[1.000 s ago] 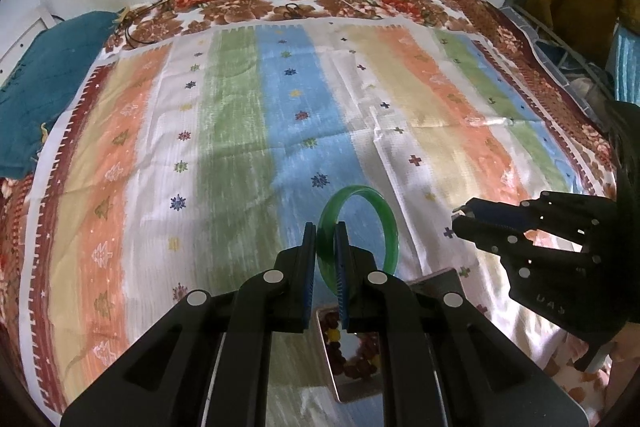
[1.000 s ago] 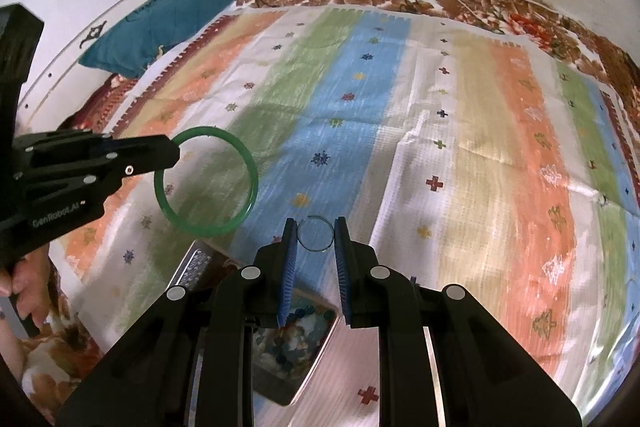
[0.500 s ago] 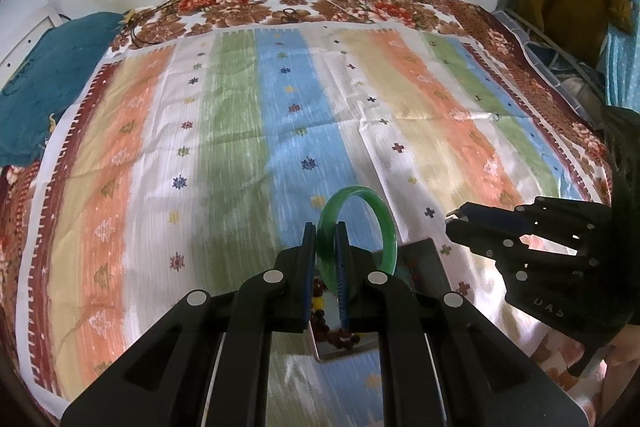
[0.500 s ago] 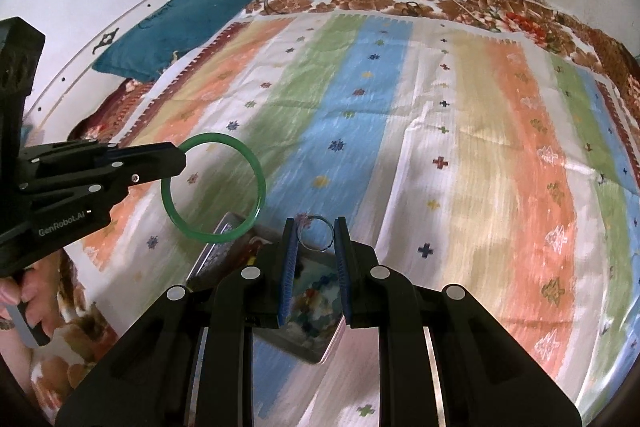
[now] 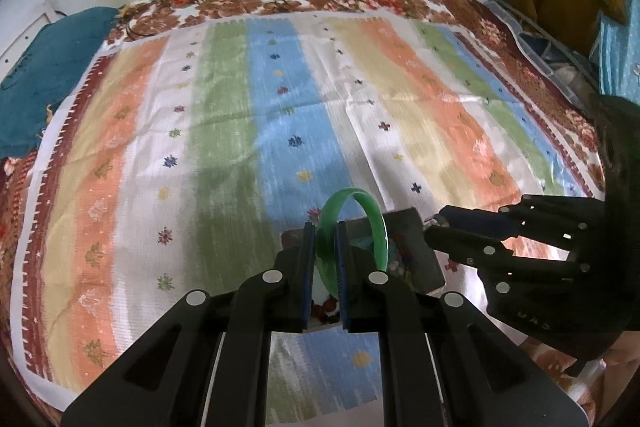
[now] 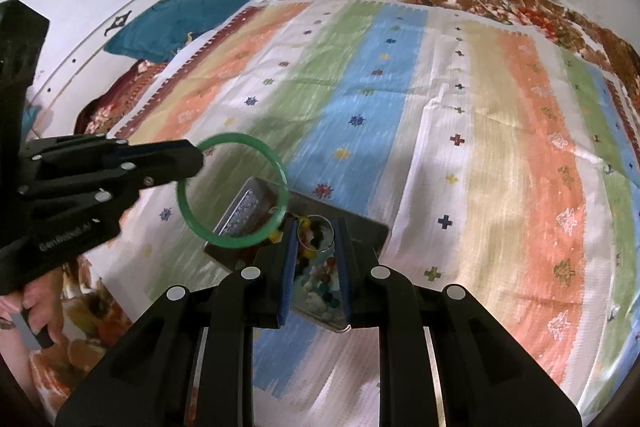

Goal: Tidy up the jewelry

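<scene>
- Left wrist view: carried nearer since a second ago, now over the metal tin [image 5: 424, 251] on the striped cloth [image 5: 224, 155], so likely close to dropping in. Left gripper [image 5: 325, 247] clamped on green bangle [image 5: 360, 211], glossy, upright, edge-on.
- Right wrist view: right gripper [image 6: 315, 239] nearly closed on thin wire ring [image 6: 318, 233], above the tin's mixed beads [image 6: 320, 275]. Bangle's full circle visible, overlapping the tin's corner.

one green bangle [image 5: 362, 223], one thin ring [image 6: 318, 231], one tray [image 6: 360, 227]
</scene>
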Demonstrator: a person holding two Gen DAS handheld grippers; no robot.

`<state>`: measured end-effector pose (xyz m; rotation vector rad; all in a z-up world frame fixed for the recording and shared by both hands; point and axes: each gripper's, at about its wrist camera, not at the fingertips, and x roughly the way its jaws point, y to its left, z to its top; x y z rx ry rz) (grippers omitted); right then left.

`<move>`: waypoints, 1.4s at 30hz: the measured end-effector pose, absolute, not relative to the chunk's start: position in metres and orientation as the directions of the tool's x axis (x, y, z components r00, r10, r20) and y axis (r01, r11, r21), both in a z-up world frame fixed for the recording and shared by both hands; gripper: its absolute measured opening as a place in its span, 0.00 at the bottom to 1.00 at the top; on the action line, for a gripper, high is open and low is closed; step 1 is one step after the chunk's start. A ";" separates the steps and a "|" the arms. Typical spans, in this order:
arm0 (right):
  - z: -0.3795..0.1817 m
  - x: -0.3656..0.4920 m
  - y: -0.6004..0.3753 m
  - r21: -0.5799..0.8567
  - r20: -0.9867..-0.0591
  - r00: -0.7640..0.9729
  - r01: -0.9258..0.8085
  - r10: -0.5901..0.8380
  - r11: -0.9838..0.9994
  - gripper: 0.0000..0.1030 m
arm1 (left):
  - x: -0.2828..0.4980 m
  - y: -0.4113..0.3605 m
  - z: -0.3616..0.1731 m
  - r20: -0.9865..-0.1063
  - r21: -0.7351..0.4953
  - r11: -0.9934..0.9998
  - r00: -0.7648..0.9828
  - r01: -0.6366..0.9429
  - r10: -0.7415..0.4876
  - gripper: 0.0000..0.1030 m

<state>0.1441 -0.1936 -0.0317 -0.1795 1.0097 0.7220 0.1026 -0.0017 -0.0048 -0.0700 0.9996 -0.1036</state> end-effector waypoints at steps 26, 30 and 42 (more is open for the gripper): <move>-0.034 0.117 -0.235 0.116 -0.809 0.413 -0.585 0.417 0.803 0.90 | 0.054 0.012 -0.027 -0.825 -0.039 0.999 0.564 0.028 -0.048 0.92; -0.029 0.117 -0.244 0.133 -0.794 0.429 -0.569 0.431 0.811 0.90 | 0.050 0.009 -0.023 -0.815 -0.038 0.998 0.577 0.040 -0.054 0.94; -0.022 0.103 -0.246 0.101 -0.790 0.448 -0.579 0.419 0.809 0.95 | 0.031 -0.007 -0.007 -0.754 0.031 0.997 0.656 0.070 -0.023 0.94</move>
